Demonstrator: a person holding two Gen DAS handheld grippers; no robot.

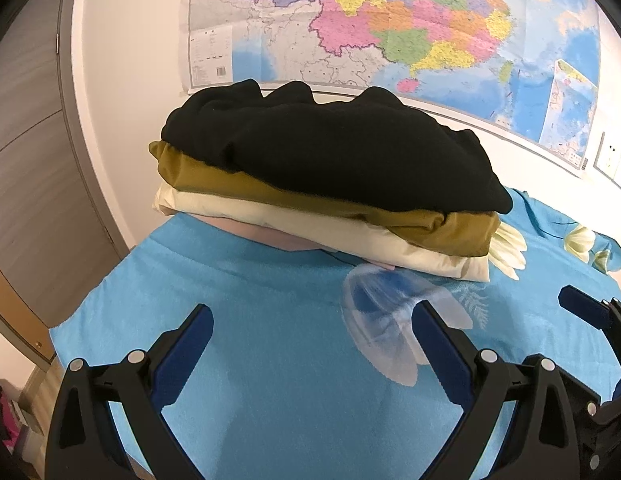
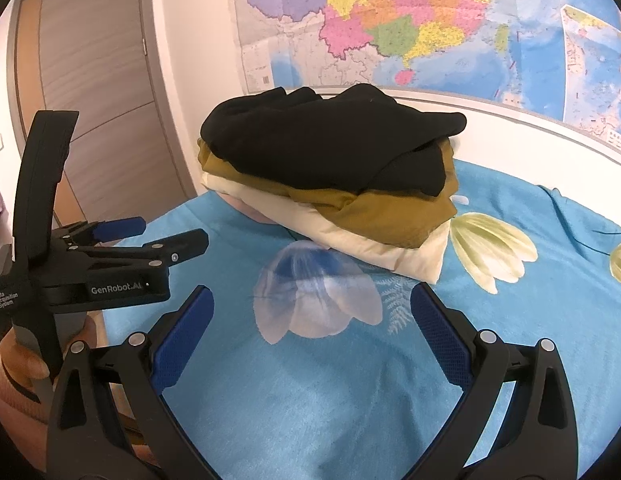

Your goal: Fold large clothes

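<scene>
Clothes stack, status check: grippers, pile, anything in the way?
Left gripper and right gripper both open, empty, over the blue bedsheet. Clothes stack folded: black on mustard on cream. Nothing between jaws and stack.

White wall (image 1: 130, 80) carries 1 large coloured map (image 1: 390, 20); grey wood-grain door (image 2: 98, 72) at left; blue floral bedspread (image 2: 350, 400) below

We get warm, even indoor light and soft shadows under the folded black garment (image 1: 330, 152); fisheye bends the colourful wall map (image 2: 430, 20), corners go black, everything's pretty sharp.
</scene>
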